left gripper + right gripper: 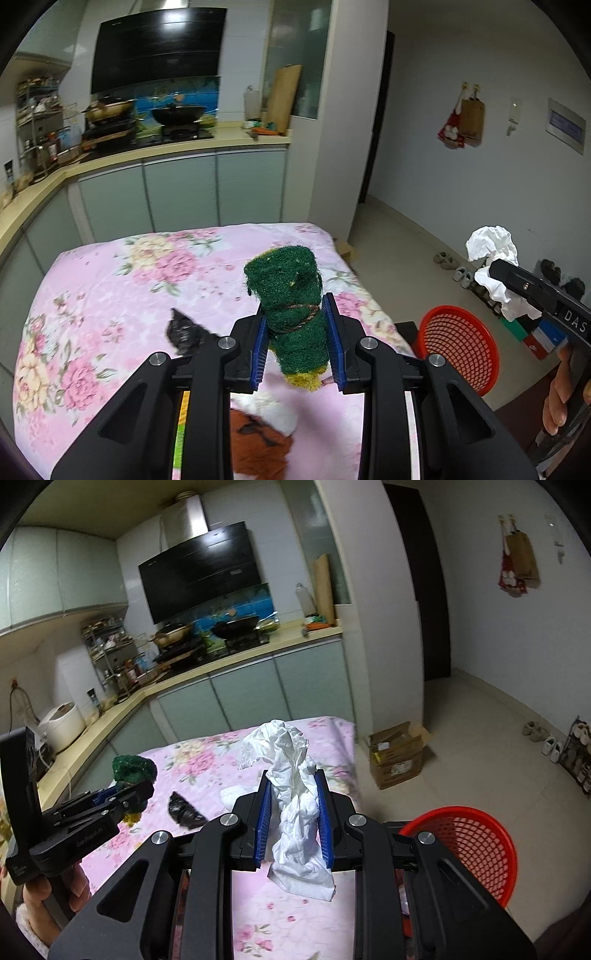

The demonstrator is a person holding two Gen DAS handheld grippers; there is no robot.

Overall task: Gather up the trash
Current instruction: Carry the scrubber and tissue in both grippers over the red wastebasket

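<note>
My left gripper (pixel 297 332) is shut on a rolled green scouring pad (pixel 291 295) tied with string, held above the table with the pink floral cloth (pixel 110 295). My right gripper (pixel 294 805) is shut on a crumpled white tissue (pixel 291 797), also above the table. The tissue also shows at the right of the left wrist view (pixel 495 258); the pad shows at the left of the right wrist view (pixel 133 768). A red mesh basket (pixel 476 845) stands on the floor right of the table, also in the left wrist view (pixel 458 343). A black wrapper (pixel 184 810) lies on the cloth.
An orange and white scrap (pixel 258 439) lies on the cloth under my left gripper. A white scrap (pixel 231 795) lies by the wrapper. A cardboard box (pixel 399 753) and shoes (pixel 546 738) are on the floor. Kitchen counter (pixel 177 151) runs behind the table.
</note>
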